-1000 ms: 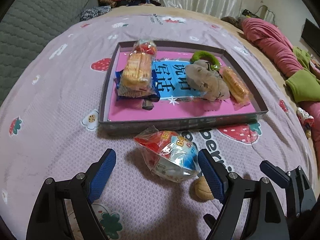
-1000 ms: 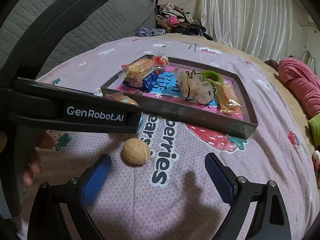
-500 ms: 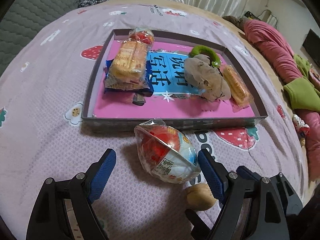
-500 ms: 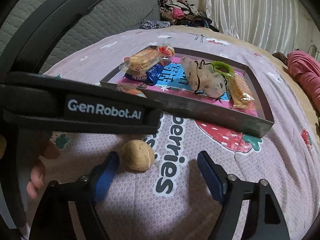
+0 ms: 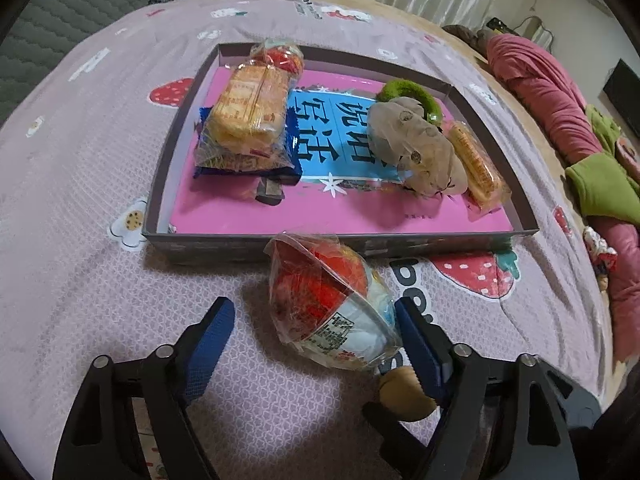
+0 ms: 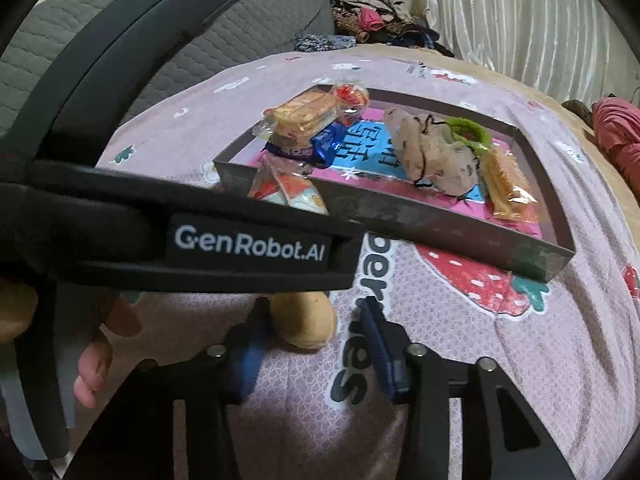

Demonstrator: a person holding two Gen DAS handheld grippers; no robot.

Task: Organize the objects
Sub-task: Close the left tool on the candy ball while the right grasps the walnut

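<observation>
A wrapped red-and-white snack cup point(image 5: 328, 304) lies on the bedspread just before the grey tray point(image 5: 344, 242). My left gripper point(image 5: 316, 336) is open, its fingers on either side of the cup, apart from it. A walnut point(image 6: 306, 322) lies on the bedspread between the fingers of my right gripper point(image 6: 310, 350), which has narrowed around it; the left pad looks against it, the right pad shows a gap. The walnut also shows in the left wrist view point(image 5: 402, 388). The cup peeks over the left gripper's body in the right wrist view point(image 6: 288, 192).
The tray point(image 6: 440, 224) holds cracker packets point(image 5: 248, 116), a beige pouch point(image 5: 416, 148), a green ring point(image 5: 412, 94) and a wafer bar point(image 5: 476, 164). The left gripper's body point(image 6: 160, 232) crosses the right wrist view. Pink and green clothes point(image 5: 560, 108) lie at the right. A grey headboard point(image 6: 80, 52) stands at the left.
My left gripper moved forward so its fingers flank the snack cup. My right gripper advanced onto the walnut and its fingers narrowed around it.
</observation>
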